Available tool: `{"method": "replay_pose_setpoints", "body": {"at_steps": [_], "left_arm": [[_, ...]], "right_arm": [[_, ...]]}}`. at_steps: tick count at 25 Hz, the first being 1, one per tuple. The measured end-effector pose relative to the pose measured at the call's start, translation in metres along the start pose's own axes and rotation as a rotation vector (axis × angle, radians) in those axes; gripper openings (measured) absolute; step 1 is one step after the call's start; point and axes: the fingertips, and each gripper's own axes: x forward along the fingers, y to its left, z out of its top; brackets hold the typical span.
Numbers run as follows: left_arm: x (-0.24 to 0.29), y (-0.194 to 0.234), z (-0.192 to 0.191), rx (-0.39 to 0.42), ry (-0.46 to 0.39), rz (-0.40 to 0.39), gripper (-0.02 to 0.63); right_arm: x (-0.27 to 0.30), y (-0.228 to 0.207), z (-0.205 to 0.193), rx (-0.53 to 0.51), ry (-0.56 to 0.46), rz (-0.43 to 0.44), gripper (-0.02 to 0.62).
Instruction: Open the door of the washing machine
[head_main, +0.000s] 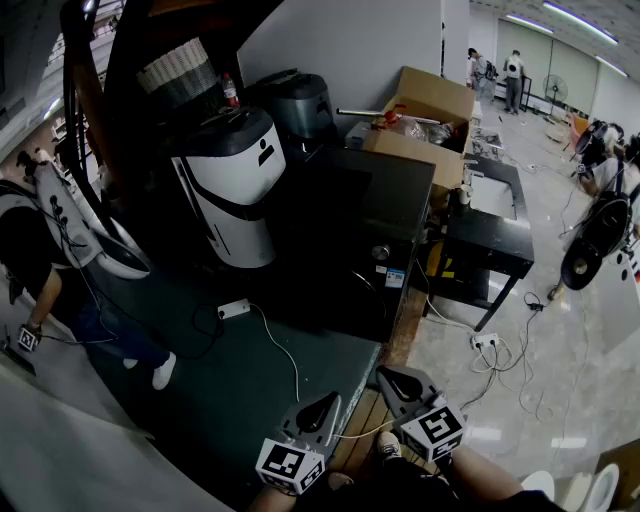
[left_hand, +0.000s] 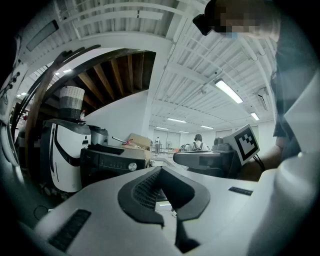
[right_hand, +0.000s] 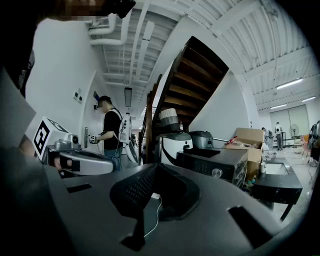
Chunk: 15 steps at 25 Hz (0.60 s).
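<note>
Washing machine, black box with silver dial (head_main: 350, 225), stands well ahead; my left tongs (head_main: 322, 405) and right tongs (head_main: 392, 378) are pressed together, empty, so I should close in first, spreading one only near its front.

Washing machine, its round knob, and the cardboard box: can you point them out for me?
washing machine (head_main: 350, 205): head view, middle of its black body.
knob (right_hand: 216, 173): right gripper view, its round silver face.
cardboard box (head_main: 432, 98): head view, its raised brown flap.
</note>
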Motion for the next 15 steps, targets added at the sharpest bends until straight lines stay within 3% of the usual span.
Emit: {"method": "replay_pose_setpoints", "body": {"at_steps": [6, 15], "left_arm": [[-0.004, -0.002, 0.003, 0.016, -0.009, -0.007, 0.014], [-0.026, 0.005, 0.016, 0.009, -0.061, -0.004, 0.014]], "right_arm": [[-0.002, 0.012, 0.009, 0.063, -0.012, 0.039, 0.017], [0.01, 0.042, 0.015, 0.045, -0.027, 0.078, 0.017]]}}
